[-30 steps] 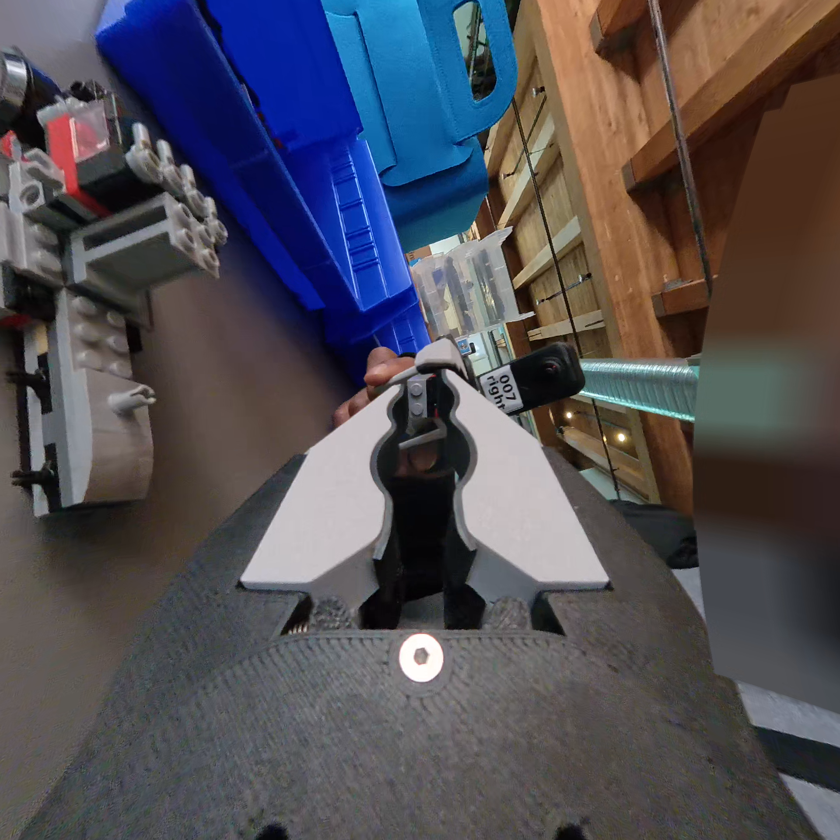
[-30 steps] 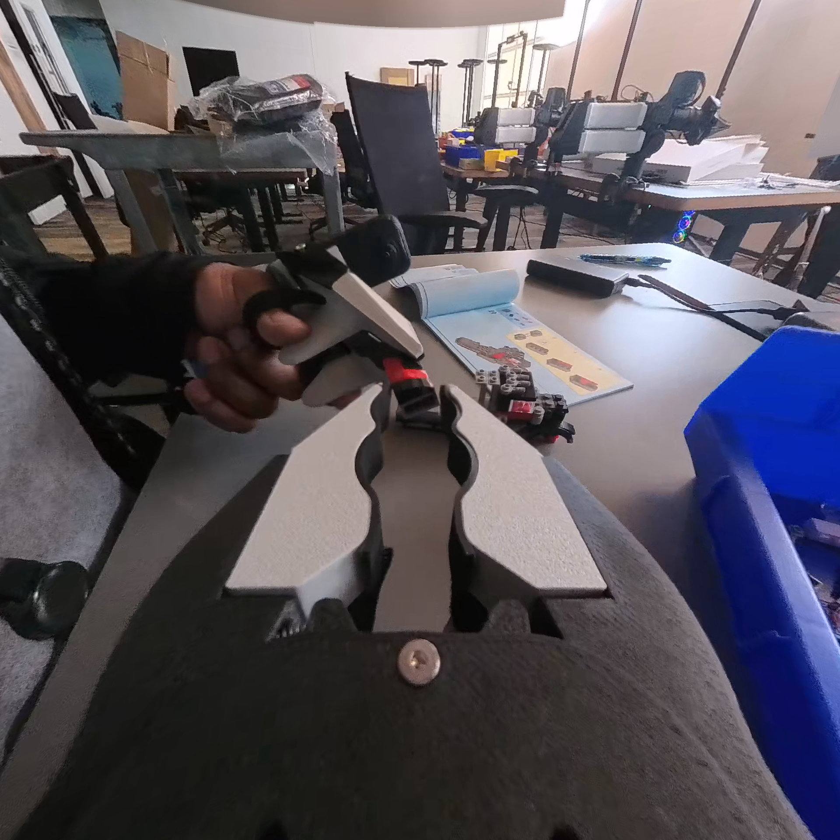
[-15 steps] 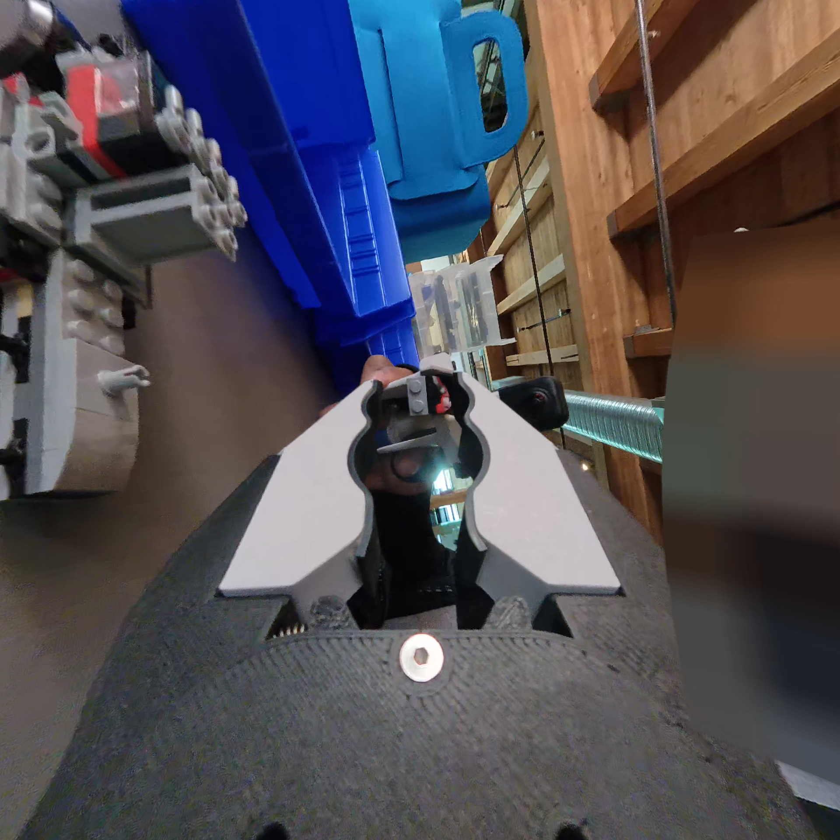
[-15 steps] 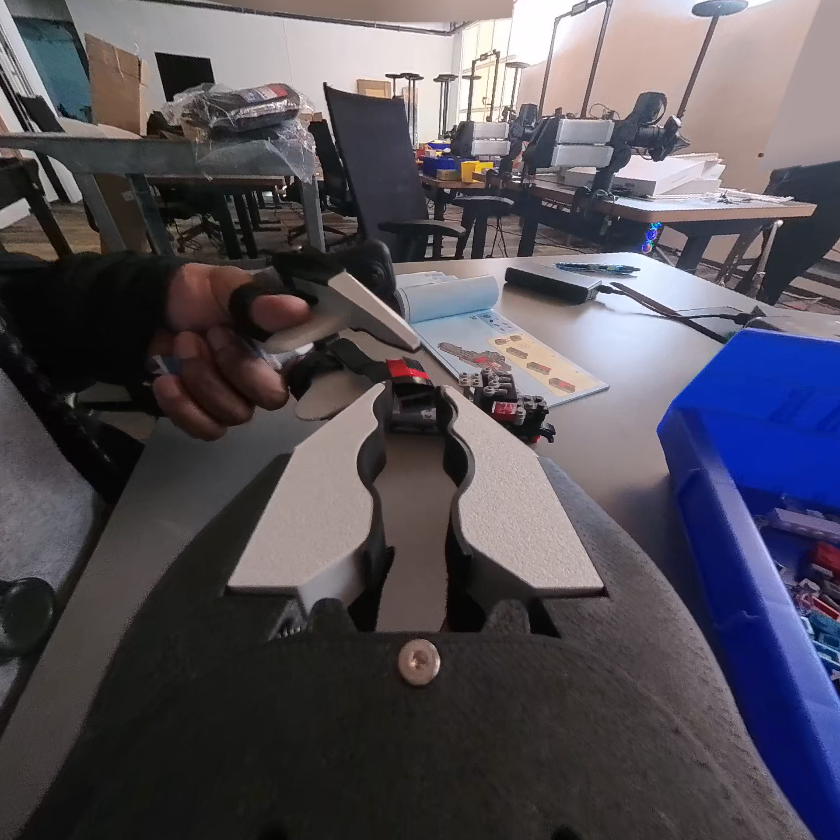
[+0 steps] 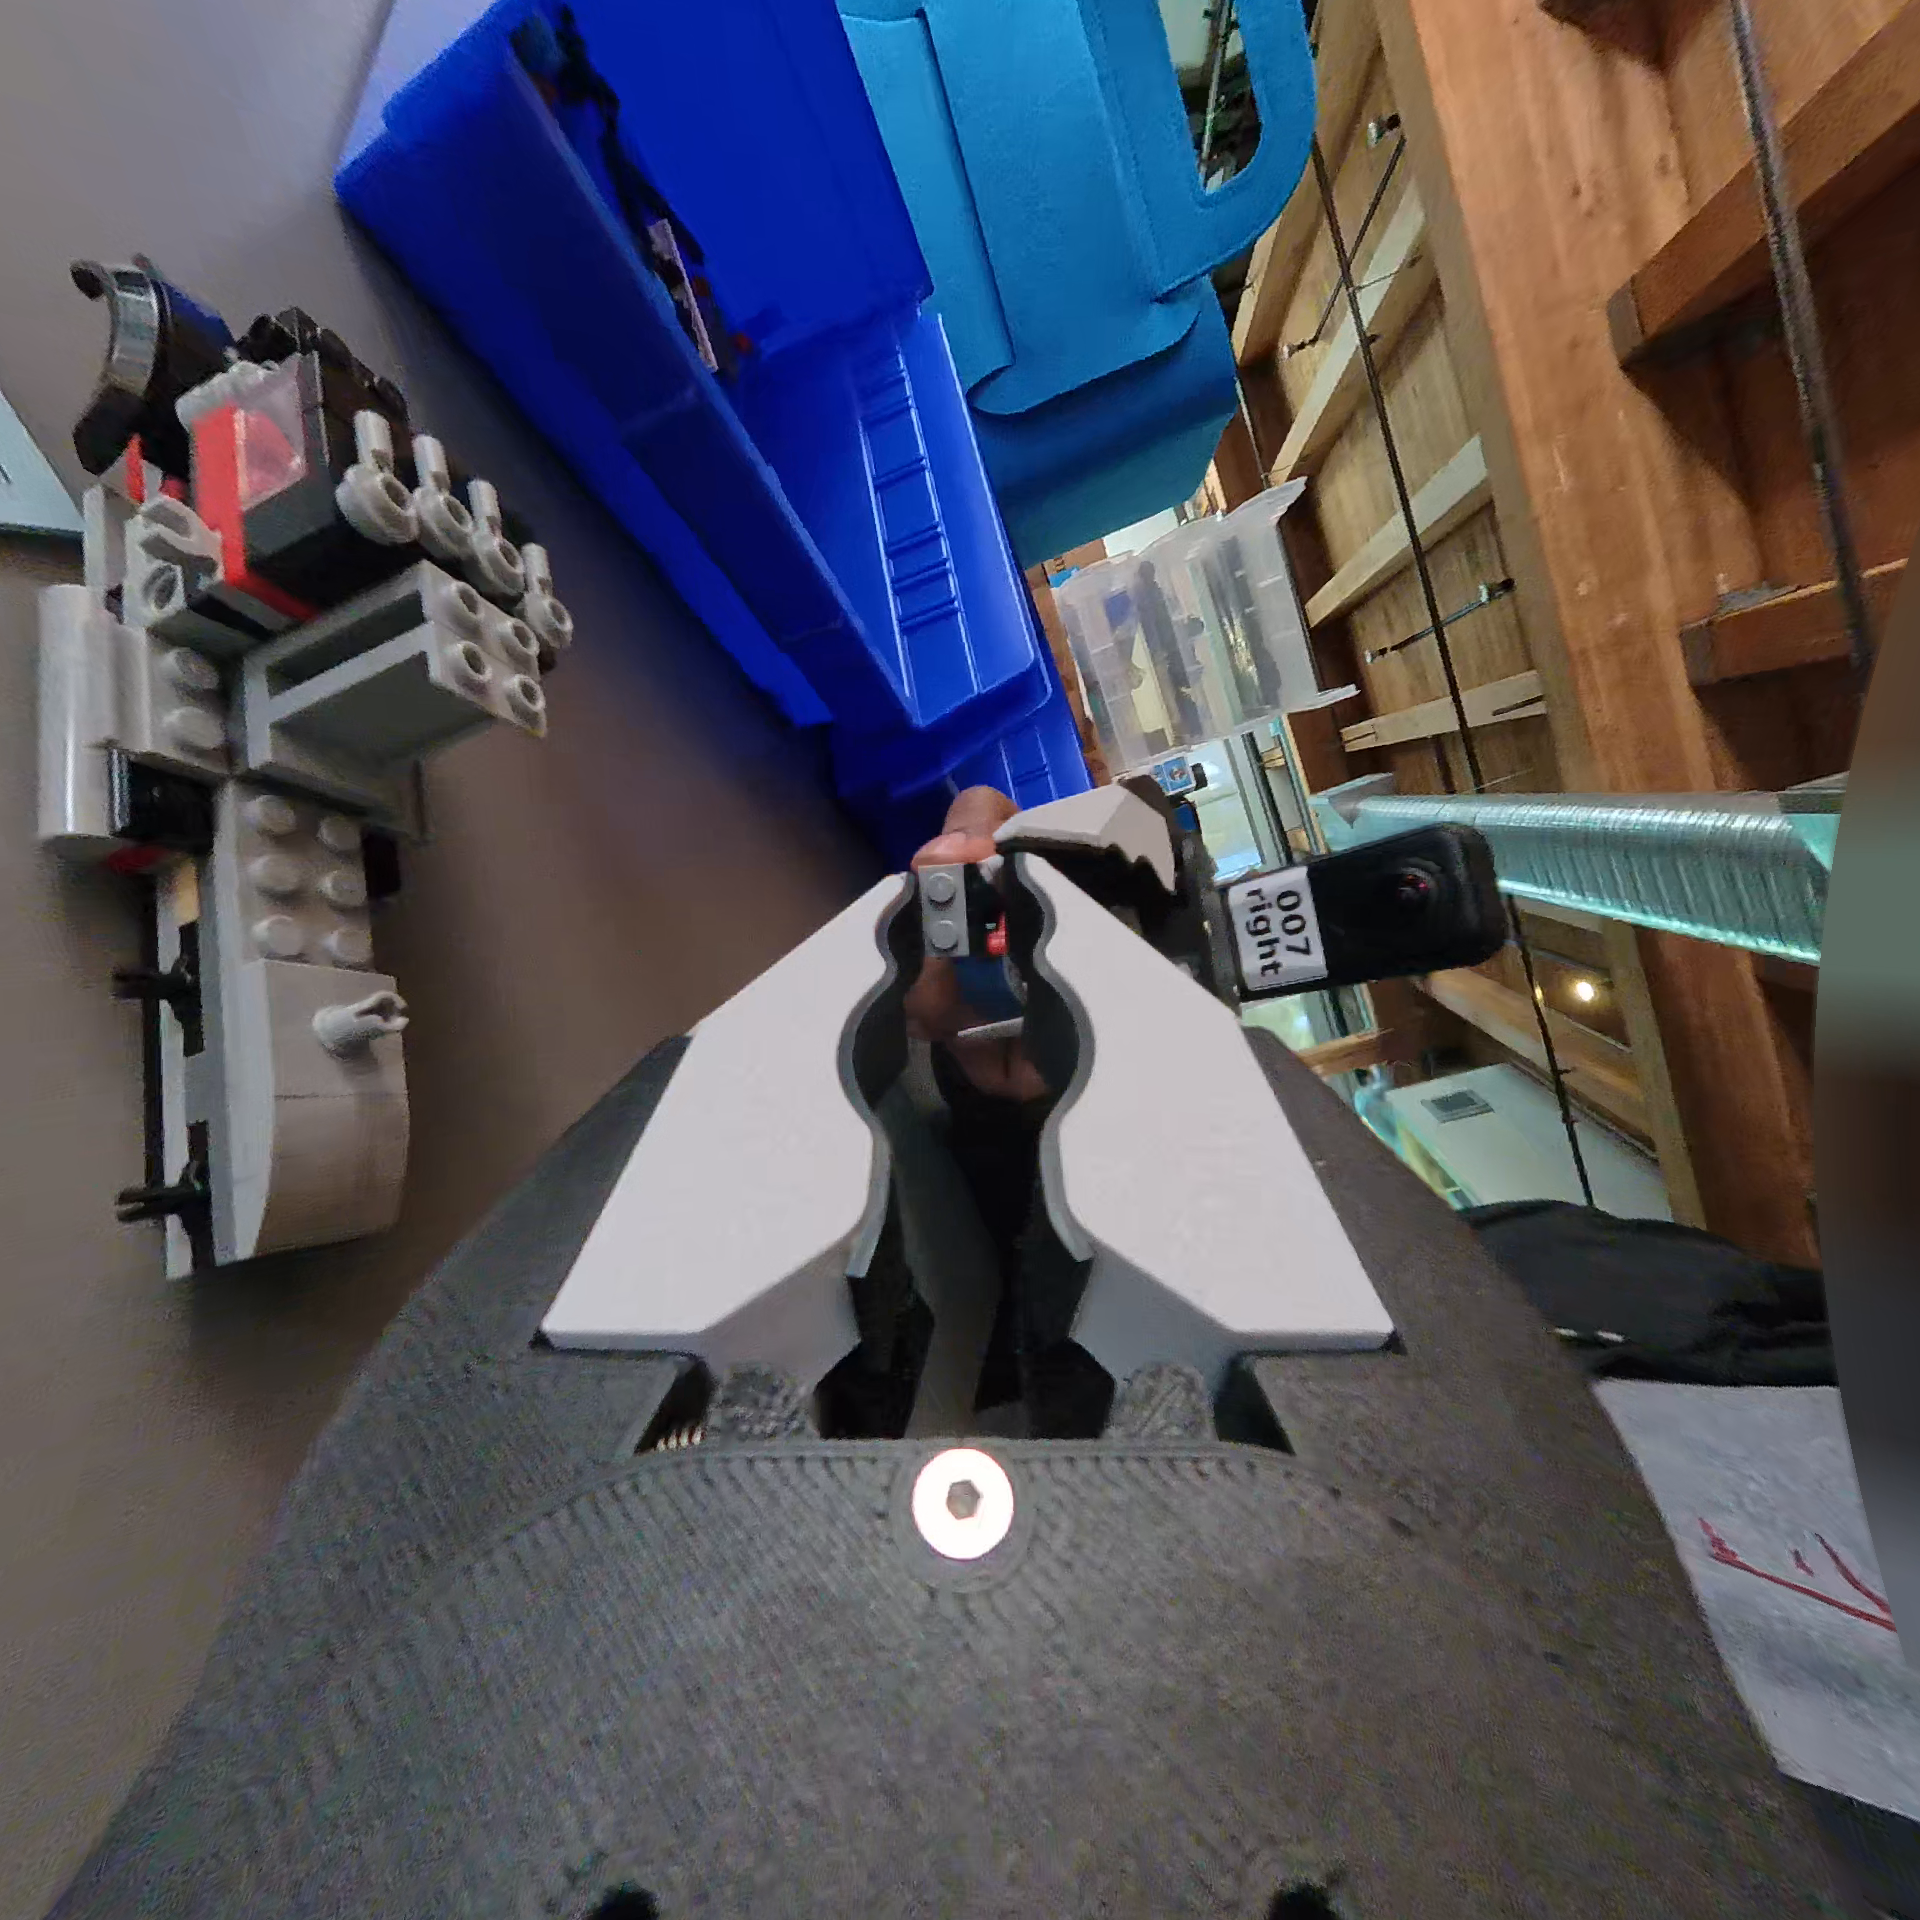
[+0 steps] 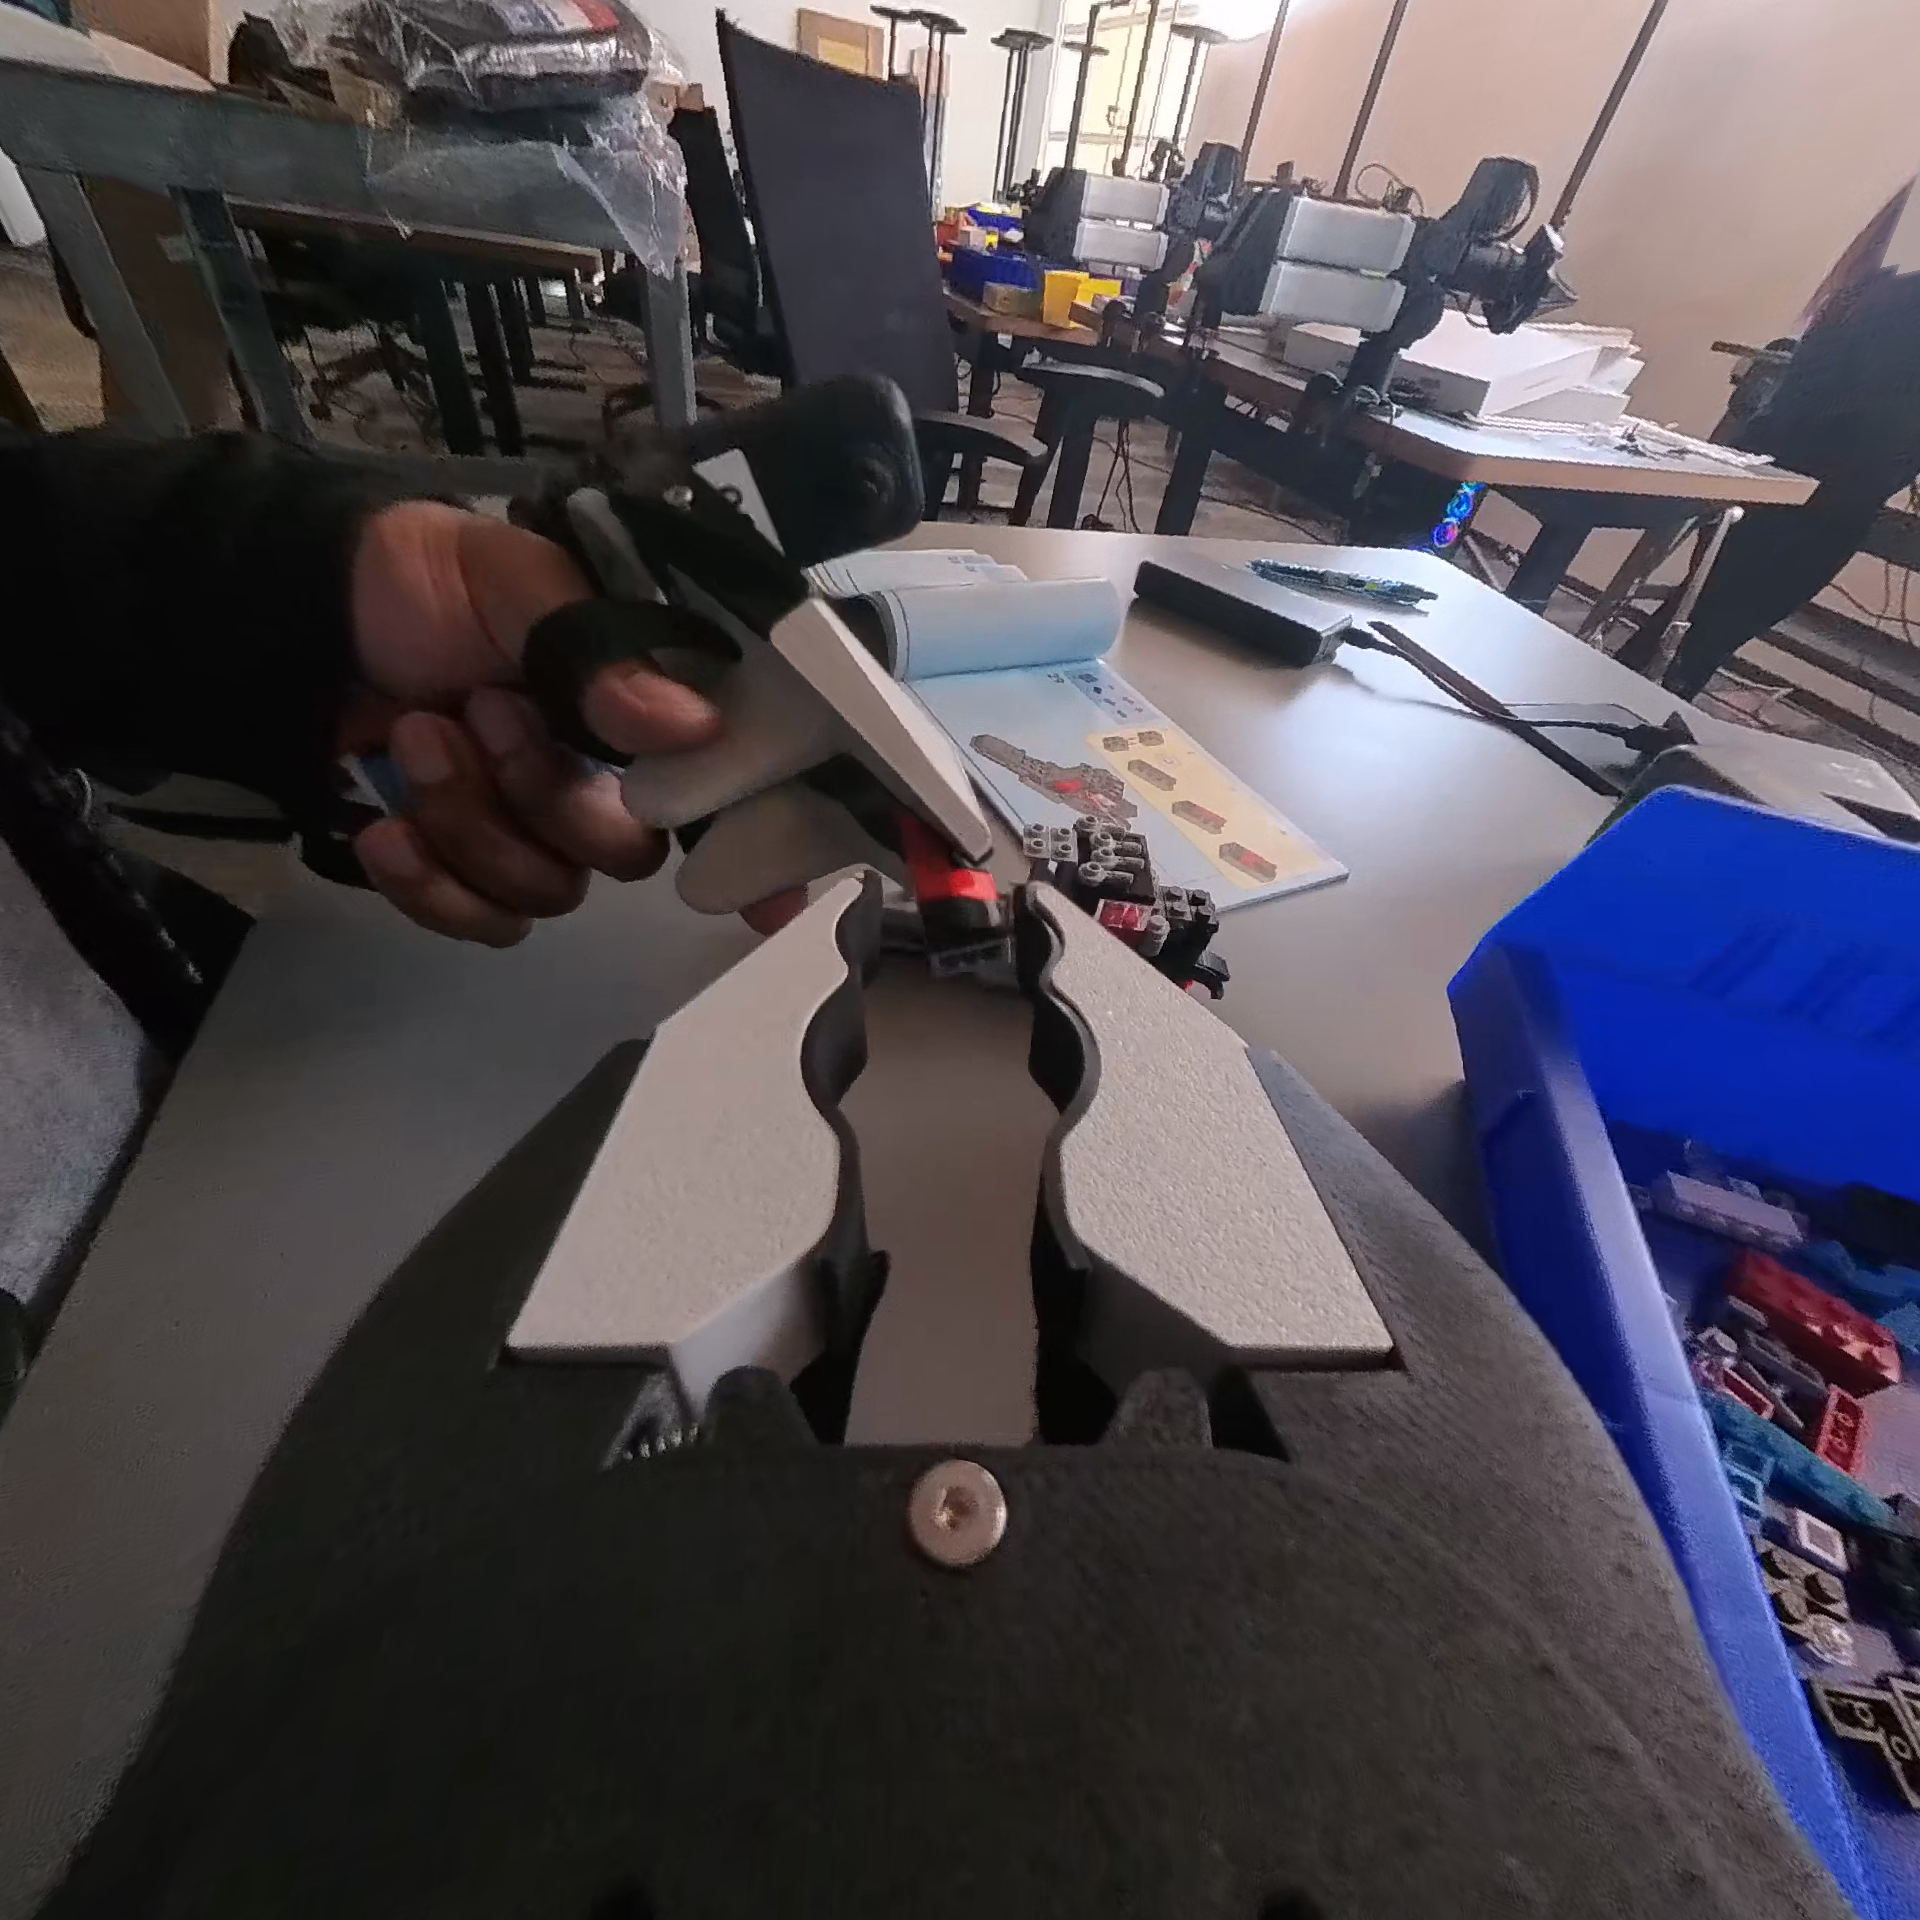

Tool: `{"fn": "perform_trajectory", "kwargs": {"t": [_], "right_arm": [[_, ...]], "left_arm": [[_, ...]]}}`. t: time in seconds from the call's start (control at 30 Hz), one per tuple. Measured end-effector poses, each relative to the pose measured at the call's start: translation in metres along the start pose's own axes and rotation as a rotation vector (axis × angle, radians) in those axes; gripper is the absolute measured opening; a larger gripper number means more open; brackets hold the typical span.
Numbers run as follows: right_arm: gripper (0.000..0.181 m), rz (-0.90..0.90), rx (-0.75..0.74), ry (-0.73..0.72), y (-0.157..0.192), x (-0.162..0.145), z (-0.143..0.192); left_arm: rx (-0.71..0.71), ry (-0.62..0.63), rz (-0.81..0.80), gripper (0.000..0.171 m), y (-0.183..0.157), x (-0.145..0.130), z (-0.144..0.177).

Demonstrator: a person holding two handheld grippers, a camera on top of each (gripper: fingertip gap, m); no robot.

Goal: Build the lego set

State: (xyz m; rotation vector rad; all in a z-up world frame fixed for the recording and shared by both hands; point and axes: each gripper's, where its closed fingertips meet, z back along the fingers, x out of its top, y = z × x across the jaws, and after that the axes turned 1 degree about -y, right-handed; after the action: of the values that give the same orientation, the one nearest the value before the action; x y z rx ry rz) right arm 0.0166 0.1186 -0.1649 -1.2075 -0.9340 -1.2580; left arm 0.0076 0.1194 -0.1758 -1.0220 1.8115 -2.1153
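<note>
The small sub-assembly [image 5: 961, 920], a grey two-stud plate with red and black parts behind it, sits pinched at the very tips of both claws above the table: the left gripper [image 5: 961, 925] is clenched on it, and the right gripper [image 6: 948, 940] grips its dark grey end. Compared with a second ago, the left claw has rolled so the plate's studs now face its camera, suggesting a reorientation or hand-over. The partly built model [image 5: 265, 748] lies on the table [image 5: 623, 831], well apart, beside the blue bin [image 5: 644, 343].

We see glossy plastic in the blue bin [image 6: 1538, 1060], rough wood shelving [image 5: 1558, 312] (unpainted), a matt worktop [image 6: 1351, 748].
</note>
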Motion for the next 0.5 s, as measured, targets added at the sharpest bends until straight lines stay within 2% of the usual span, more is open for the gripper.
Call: {"fn": "perform_trajectory", "kwargs": {"t": [0.17, 0.37, 0.43, 0.5], "right_arm": [[0.020, 0.059, 0.000, 0.070, 0.003, -0.010, -0.007], [0.016, 0.047, -0.008, 0.059, 0.002, -0.009, -0.011], [0.016, 0.048, -0.030, 0.040, -0.001, -0.006, -0.012], [0.016, 0.044, -0.041, 0.010, -0.002, -0.002, -0.012]], "left_arm": [[0.033, 0.061, -0.064, 0.016, 0.001, -0.007, -0.004], [0.027, 0.067, -0.102, 0.017, -0.001, -0.005, 0.000], [0.037, 0.074, -0.120, 0.031, 0.000, -0.006, 0.001], [0.039, 0.078, -0.140, 0.035, 0.000, -0.007, 0.002]]}}
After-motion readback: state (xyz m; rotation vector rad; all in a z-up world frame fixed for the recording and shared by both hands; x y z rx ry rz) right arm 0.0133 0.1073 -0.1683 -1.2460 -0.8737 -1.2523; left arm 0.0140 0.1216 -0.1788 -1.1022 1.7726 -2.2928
